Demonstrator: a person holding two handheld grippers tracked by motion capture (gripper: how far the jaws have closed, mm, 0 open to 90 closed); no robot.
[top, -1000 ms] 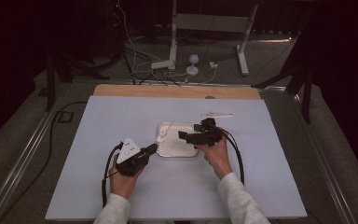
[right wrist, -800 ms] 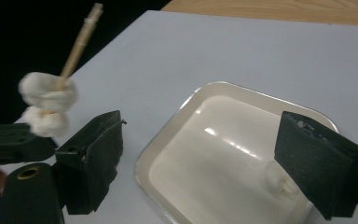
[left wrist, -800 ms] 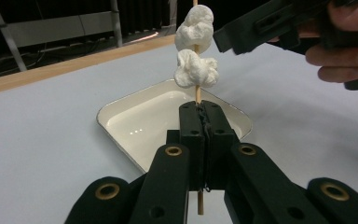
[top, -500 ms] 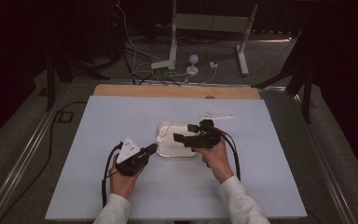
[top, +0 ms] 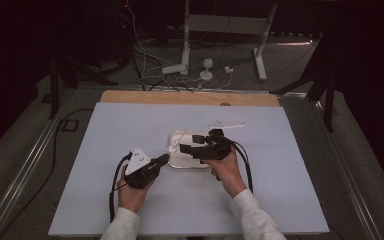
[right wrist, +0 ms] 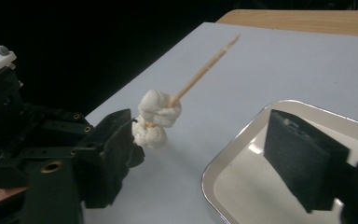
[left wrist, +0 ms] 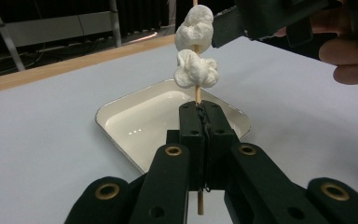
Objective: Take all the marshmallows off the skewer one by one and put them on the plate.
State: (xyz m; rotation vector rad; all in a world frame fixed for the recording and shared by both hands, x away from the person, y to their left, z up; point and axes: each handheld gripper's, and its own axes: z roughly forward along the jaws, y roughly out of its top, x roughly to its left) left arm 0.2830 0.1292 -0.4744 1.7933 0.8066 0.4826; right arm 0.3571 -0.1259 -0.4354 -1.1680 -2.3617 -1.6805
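Over the bare white tray (left wrist: 121, 122), left gripper (left wrist: 199, 116) pinches a skewer (left wrist: 196, 95) with two marshmallows (left wrist: 196, 69), right gripper (top: 186, 143) spread, just been closing, beside them.

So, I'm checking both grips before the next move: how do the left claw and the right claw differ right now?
The left claw is shut on the thin wooden skewer carrying two white fluffy lumps; the right claw holds nothing, and its jaws have just been closing. The left claw's jaws meet around the stick, while the right claw's stand apart over the shallow white tray. Both are black and two-jawed.
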